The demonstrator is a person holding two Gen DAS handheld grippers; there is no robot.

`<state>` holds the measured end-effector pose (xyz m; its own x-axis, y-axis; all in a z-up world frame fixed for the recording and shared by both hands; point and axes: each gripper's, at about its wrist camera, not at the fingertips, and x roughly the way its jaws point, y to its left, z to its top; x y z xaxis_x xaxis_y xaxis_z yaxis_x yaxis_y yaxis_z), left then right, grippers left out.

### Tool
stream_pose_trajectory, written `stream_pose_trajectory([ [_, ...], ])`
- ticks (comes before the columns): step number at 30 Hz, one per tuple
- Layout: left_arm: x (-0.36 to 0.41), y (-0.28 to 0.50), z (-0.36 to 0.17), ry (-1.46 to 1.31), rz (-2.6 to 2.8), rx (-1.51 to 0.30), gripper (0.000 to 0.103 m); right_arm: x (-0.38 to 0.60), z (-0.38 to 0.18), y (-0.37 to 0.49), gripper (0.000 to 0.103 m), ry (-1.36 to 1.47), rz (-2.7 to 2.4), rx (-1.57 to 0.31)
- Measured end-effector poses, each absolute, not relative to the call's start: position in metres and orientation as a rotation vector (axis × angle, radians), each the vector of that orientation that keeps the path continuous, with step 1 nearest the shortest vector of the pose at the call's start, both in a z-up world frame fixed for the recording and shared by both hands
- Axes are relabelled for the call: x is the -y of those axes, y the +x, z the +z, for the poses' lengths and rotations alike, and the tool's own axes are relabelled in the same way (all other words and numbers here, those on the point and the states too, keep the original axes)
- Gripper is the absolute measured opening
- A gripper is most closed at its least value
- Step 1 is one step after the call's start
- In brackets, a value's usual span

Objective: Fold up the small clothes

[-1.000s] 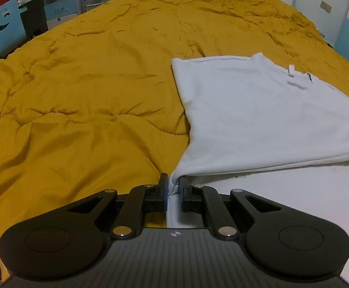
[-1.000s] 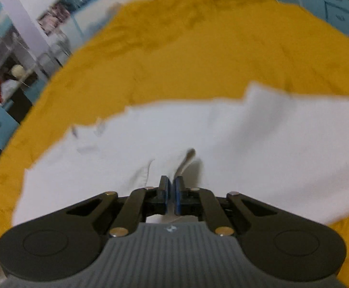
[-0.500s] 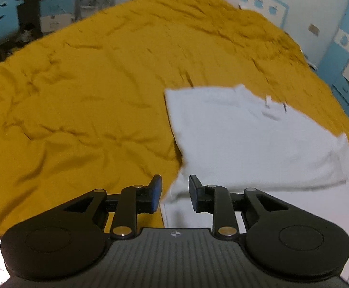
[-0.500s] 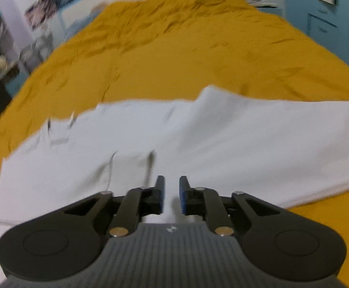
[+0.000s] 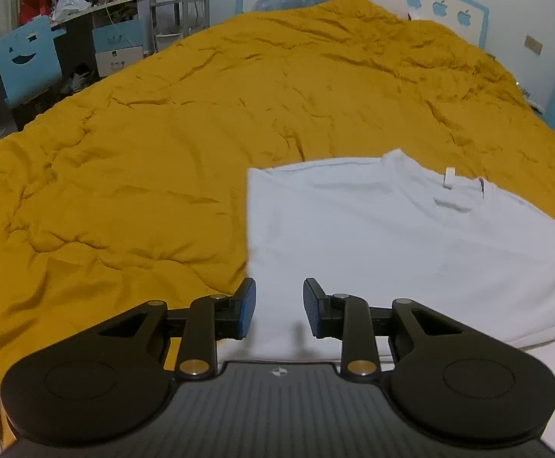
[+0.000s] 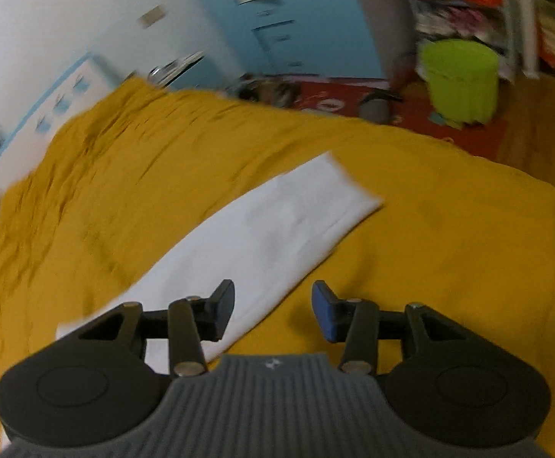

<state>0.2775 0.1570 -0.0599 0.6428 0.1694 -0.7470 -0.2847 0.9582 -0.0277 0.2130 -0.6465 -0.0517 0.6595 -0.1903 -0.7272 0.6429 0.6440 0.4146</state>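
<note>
Left hand-held gripper (image 5: 279,307) released, jaws apart, nothing between; white shirt (image 5: 392,236) directly below and ahead, lying folded on yellow bedspread (image 5: 143,152). Right hand-held gripper (image 6: 273,311) also released, over shirt's edge; shirt (image 6: 262,236) stretches ahead-left. Beyond bed, ahead-right: green bin (image 6: 460,80).

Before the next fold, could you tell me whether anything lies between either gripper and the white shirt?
Nothing visible does. The left gripper is open right over the shirt, and the right gripper is open at the shirt's edge, with only quilt around.
</note>
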Motion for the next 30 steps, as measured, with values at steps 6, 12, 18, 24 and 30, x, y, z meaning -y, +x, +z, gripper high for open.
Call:
stream_pose_trajectory([
  [6, -0.143, 0.283, -0.061, -0.173, 0.288, -0.874, 0.035, 0.699, -0.079, 0.226, 0.041, 0.827, -0.576, -0.662],
  [12, -0.140, 0.288, -0.061, -0.194, 0.317, -0.889, 0.035, 0.722, -0.103, 0.242, 0.003, 0.892, -0.600, -0.650],
  [18, -0.142, 0.282, -0.058, -0.162, 0.307, -0.858, 0.035, 0.682, -0.049, 0.253, 0.000, 0.699, -0.507, -0.594],
  [24, -0.152, 0.273, -0.044, -0.152, 0.282, -0.812, 0.035, 0.573, 0.044, 0.296, 0.000, 0.536, -0.270, -0.556],
  [30, -0.171, 0.260, -0.022, -0.166, 0.260, -0.734, 0.035, 0.436, 0.124, 0.335, 0.000, 0.416, -0.019, -0.491],
])
